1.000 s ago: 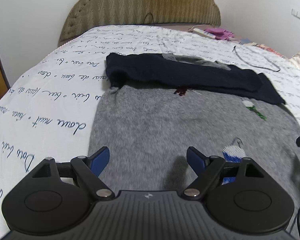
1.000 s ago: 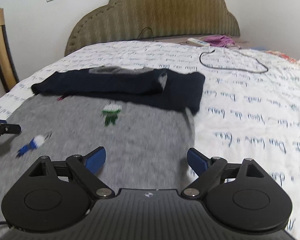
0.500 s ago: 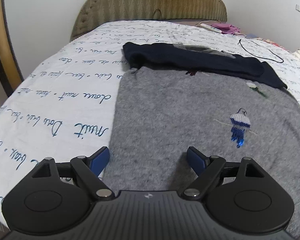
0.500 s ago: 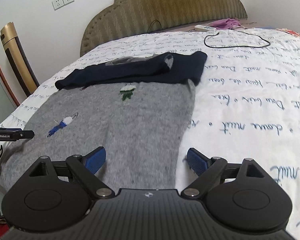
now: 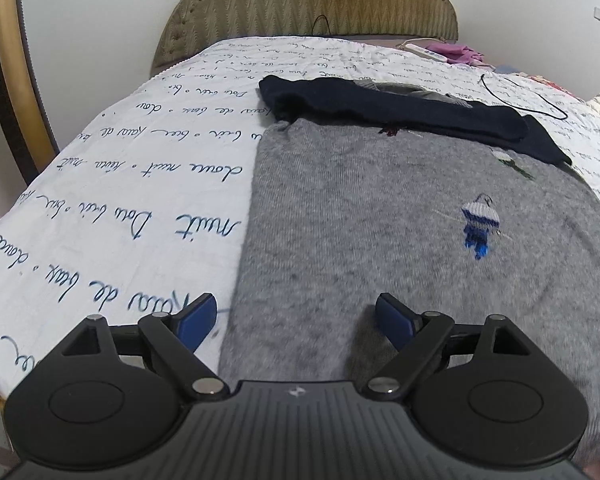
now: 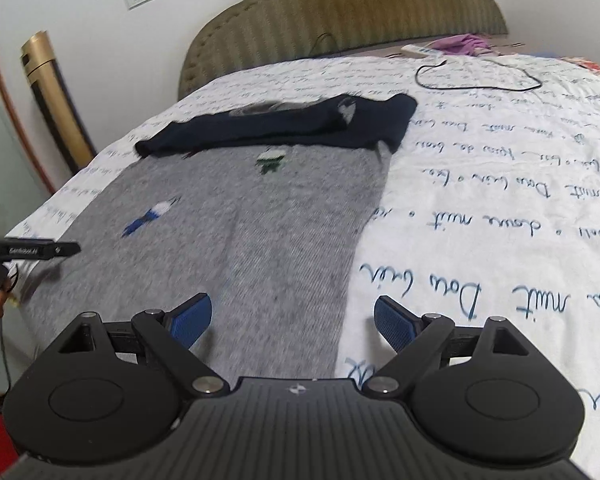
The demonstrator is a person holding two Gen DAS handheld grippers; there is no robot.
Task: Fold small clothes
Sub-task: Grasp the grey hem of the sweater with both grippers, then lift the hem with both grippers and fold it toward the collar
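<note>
The grey sweater (image 5: pixel 380 220) is lying half folded on the bed (image 5: pixel 140 184), both grippers' jaws hanging wide and empty.

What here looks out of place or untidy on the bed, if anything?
A loose black cable lies looped on the bedsheet beyond the grey sweater, and a white power strip sits near the headboard. The sweater itself lies flat, its dark sleeves folded across the top.

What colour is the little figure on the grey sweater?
The little figure is blue and white, on the grey sweater. The left wrist view shows it best.
</note>
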